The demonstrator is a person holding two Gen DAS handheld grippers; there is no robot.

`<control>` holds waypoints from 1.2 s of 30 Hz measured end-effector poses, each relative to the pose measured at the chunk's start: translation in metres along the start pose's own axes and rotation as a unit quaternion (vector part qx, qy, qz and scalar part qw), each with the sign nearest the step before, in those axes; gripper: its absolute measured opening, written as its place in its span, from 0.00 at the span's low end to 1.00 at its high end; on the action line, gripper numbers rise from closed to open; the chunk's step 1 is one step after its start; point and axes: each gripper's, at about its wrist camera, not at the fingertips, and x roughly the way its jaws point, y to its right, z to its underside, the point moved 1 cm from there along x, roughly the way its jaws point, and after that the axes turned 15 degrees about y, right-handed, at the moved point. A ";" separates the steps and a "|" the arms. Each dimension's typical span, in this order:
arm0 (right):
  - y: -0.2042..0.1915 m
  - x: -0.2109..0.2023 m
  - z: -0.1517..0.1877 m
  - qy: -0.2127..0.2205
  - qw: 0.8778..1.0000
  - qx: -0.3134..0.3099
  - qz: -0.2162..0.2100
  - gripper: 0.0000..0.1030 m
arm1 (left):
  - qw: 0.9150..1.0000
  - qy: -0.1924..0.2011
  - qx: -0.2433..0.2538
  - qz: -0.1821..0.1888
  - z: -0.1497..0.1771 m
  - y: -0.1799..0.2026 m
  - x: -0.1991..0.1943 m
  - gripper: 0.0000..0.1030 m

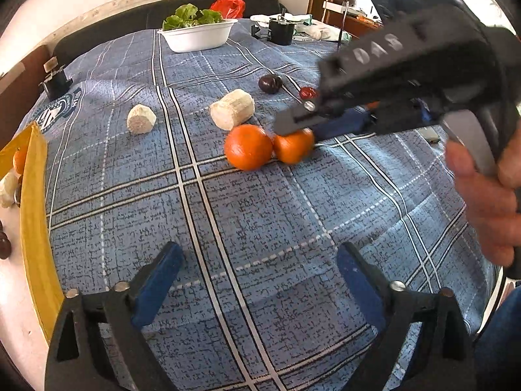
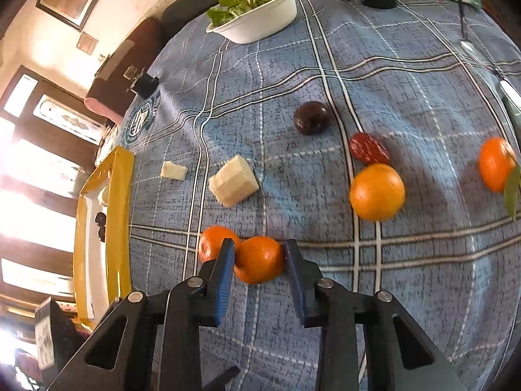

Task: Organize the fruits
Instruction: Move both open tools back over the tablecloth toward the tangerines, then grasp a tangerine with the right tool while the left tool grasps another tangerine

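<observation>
The right gripper point(image 2: 259, 254) has its blue fingers point(image 2: 224, 273) on either side of a small orange point(image 2: 260, 259) near the middle of the plaid-covered table point(image 2: 407, 277), the pads at its flanks and seemingly just touching; whether they grip firmly I cannot tell. The main risk is the neighbouring orange point(image 2: 213, 242), which touches the clamped one: the left-hand finger sits wedged in the crease between the two, so it may ride onto the wrong fruit, roll it off toward the yellow tray point(image 2: 122, 195) at the table's left edge, or squeeze the target out forward. A round, smooth fruit held only at its sides could also slip on lifting.

The left gripper point(image 1: 257, 280) hangs wide apart and empty over bare cloth. Around lie two pale peeled chunks point(image 2: 234, 181), a dark plum point(image 2: 311, 117), a red date point(image 2: 368, 148), a bigger orange point(image 2: 377, 192) and a leafed one point(image 2: 495, 163) near the right edge, and a bowl of lettuce point(image 2: 260, 22) at the far edge; none blocks the way to the tray
</observation>
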 end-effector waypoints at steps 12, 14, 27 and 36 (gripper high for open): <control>0.007 -0.024 0.015 0.017 0.999 -0.043 0.027 0.33 | 0.999 0.021 -0.030 -0.004 -0.043 -0.016 0.007 0.77; 0.008 -0.024 0.018 0.016 0.999 -0.045 0.027 0.33 | 0.999 0.015 -0.038 -0.007 -0.048 -0.020 0.014 0.77; 0.016 -0.031 0.021 0.021 0.999 -0.039 0.026 0.34 | 0.999 -0.016 -0.052 -0.004 -0.064 -0.025 0.047 0.62; 0.013 -0.029 0.021 0.019 0.998 -0.048 0.026 0.35 | 0.999 -0.028 -0.029 -0.006 -0.060 -0.019 0.063 0.49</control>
